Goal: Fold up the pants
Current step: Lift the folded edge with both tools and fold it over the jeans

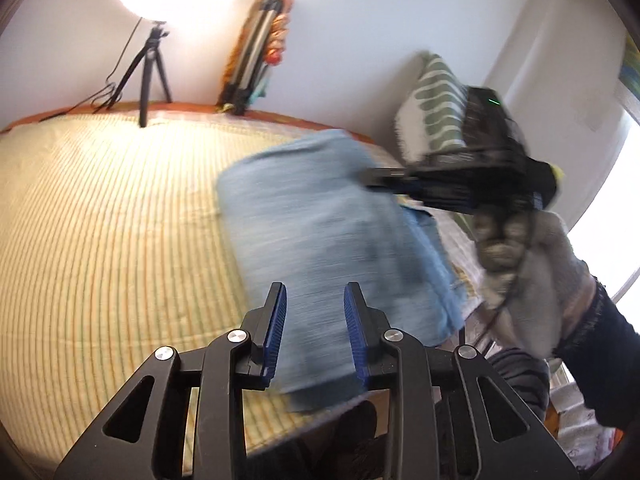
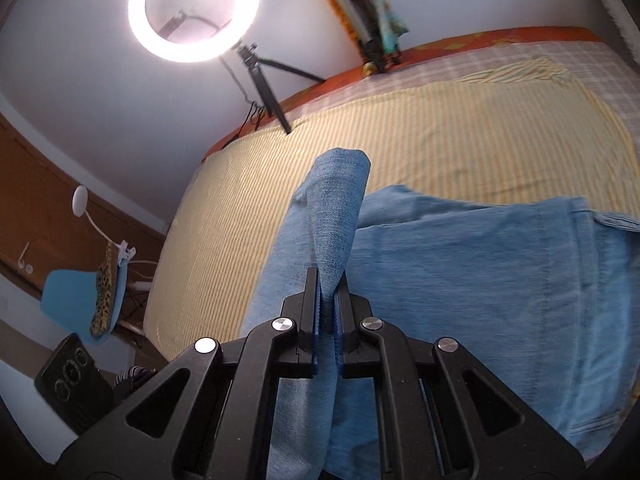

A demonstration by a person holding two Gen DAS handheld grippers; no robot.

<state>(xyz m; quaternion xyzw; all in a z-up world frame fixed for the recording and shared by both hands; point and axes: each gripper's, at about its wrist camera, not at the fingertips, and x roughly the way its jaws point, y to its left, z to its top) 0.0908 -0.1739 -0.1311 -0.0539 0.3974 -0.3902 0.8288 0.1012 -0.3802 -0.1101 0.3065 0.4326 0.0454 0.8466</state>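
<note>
Light blue denim pants (image 1: 320, 220) lie folded over on a yellow striped bed cover (image 1: 112, 208). My left gripper (image 1: 315, 292) is open and empty, hovering over the near end of the pants. My right gripper (image 2: 328, 280) is shut on a raised fold of the pants (image 2: 336, 208), lifting it off the rest of the pants (image 2: 480, 280). In the left wrist view the right gripper (image 1: 372, 178) reaches in from the right, held by a gloved hand (image 1: 532, 272), its tips at the pants' far right edge.
A ring light on a tripod (image 1: 152, 64) stands at the far edge of the bed and also shows in the right wrist view (image 2: 192, 12). A green patterned pillow (image 1: 432, 108) lies at the back right. A blue chair (image 2: 80, 304) stands beside the bed.
</note>
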